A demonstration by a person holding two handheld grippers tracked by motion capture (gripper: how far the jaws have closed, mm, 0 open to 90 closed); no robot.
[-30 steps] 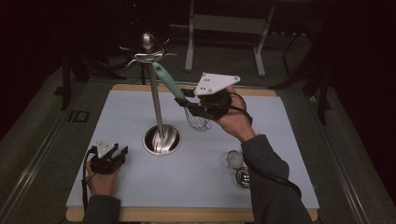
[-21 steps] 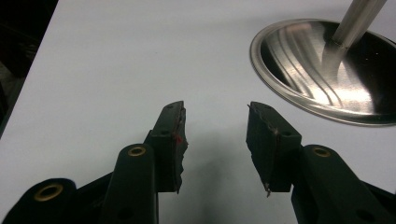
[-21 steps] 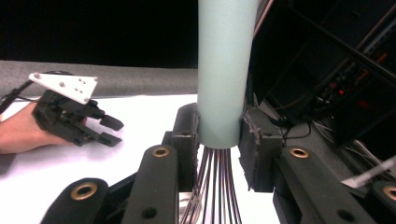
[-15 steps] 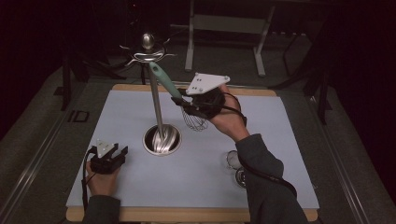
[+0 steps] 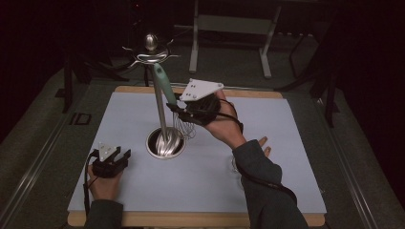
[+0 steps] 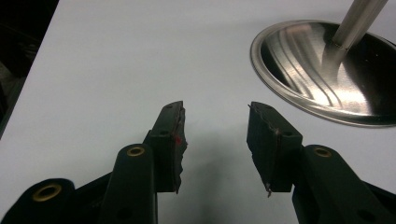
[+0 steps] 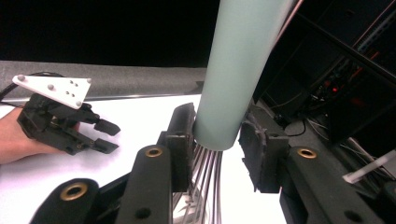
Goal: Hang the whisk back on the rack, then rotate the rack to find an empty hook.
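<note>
**Whisk up at the rack, clamped at the handle's wire end**

Mat: pale, flat, covers most of the table.

Rack: steel pole rising from a round polished base at mat centre-left, with hook arms and a ball at the top, far side. Looks tall and top-light; a sideways push on the pole could rock it.

Whisk: held in the air just right of the pole, tilted, mint handle pointing up and far toward the hooks, wire loops hanging near. Likely light. Handle is stiff and smooth, so may slip or swing in the pads. Wires are springy, poor place to grip.

Right gripper: jaws closed on the handle's lower end, right where the wires leave it. Good spot, stiff and near the balance point.

Left gripper: resting on the mat near left, jaws apart with nothing between them, base just to its right.
</note>
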